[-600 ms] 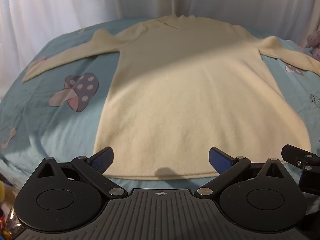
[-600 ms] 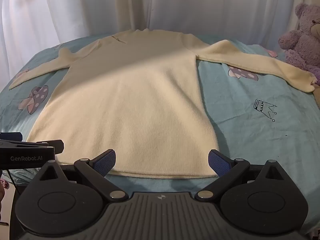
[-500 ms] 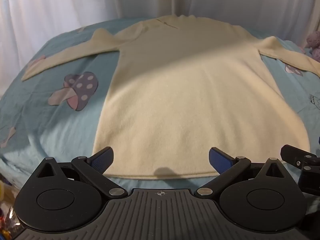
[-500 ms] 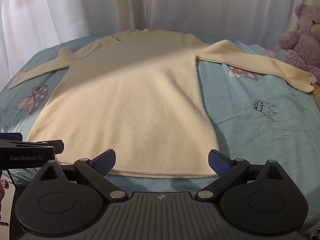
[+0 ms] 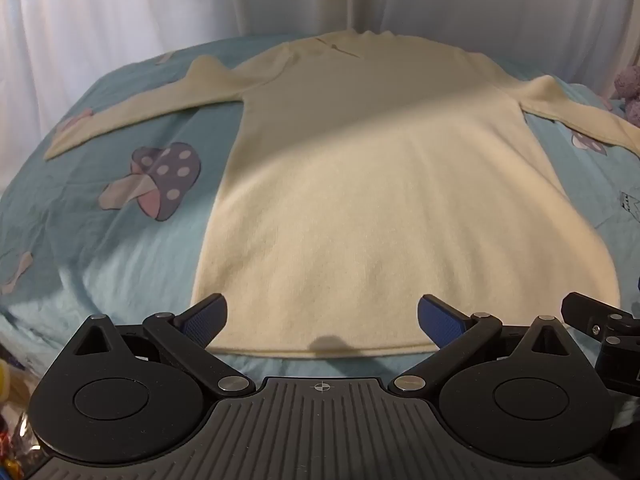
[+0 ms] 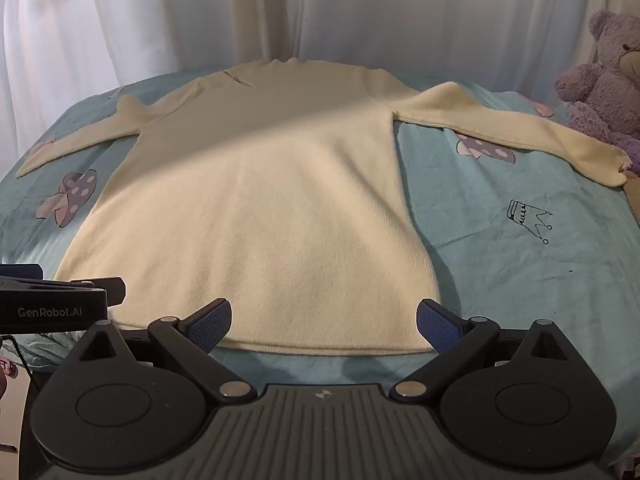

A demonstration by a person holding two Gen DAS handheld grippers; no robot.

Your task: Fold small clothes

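A cream long-sleeved sweater [image 5: 380, 200] lies flat on a light blue bedsheet [image 5: 100, 248], collar far, hem near, both sleeves spread sideways. It also shows in the right wrist view [image 6: 272, 208]. My left gripper [image 5: 320, 320] is open and empty, hovering just in front of the hem at its left part. My right gripper [image 6: 324, 320] is open and empty, in front of the hem at its right part. Each gripper's body shows at the edge of the other's view.
The sheet [image 6: 520, 260] has mushroom [image 5: 160, 184] and crown [image 6: 528, 216] prints. A purple teddy bear [image 6: 604, 84] sits at the right edge by the right sleeve's cuff. White curtains [image 6: 320, 12] hang behind the bed. Coloured clutter [image 5: 8, 380] lies beyond the bed's left edge.
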